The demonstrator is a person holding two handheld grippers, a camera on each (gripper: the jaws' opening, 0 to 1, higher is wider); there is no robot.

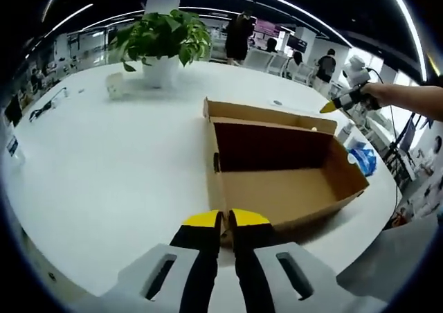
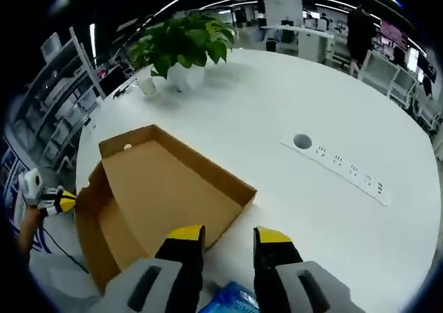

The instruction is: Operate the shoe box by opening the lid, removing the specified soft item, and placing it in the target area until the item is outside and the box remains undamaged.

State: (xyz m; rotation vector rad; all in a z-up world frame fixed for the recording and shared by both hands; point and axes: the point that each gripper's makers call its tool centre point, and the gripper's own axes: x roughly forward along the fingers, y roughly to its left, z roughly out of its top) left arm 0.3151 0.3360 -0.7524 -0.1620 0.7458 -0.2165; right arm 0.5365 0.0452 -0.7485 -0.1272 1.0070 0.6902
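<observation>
An open brown cardboard shoe box (image 1: 277, 188) lies on the white round table (image 1: 104, 174), lid flap folded back, with nothing inside. My left gripper (image 1: 227, 220) sits at the box's near corner, jaws almost together with the cardboard wall between them. It also shows at that corner (image 2: 62, 201) in the right gripper view. A blue soft packet (image 1: 363, 159) lies on the table just beside the box. My right gripper (image 2: 230, 237) hangs open over the box (image 2: 166, 188) edge, with the blue packet (image 2: 232, 299) low between its jaws, untouched. A hand holds the right gripper (image 1: 331, 106) beyond the box.
A potted plant (image 1: 163, 39) and a small white cup (image 1: 114, 84) stand at the table's far side. A socket strip (image 2: 339, 164) and a round cable port (image 2: 302, 141) are set into the tabletop. People and chairs are beyond the table.
</observation>
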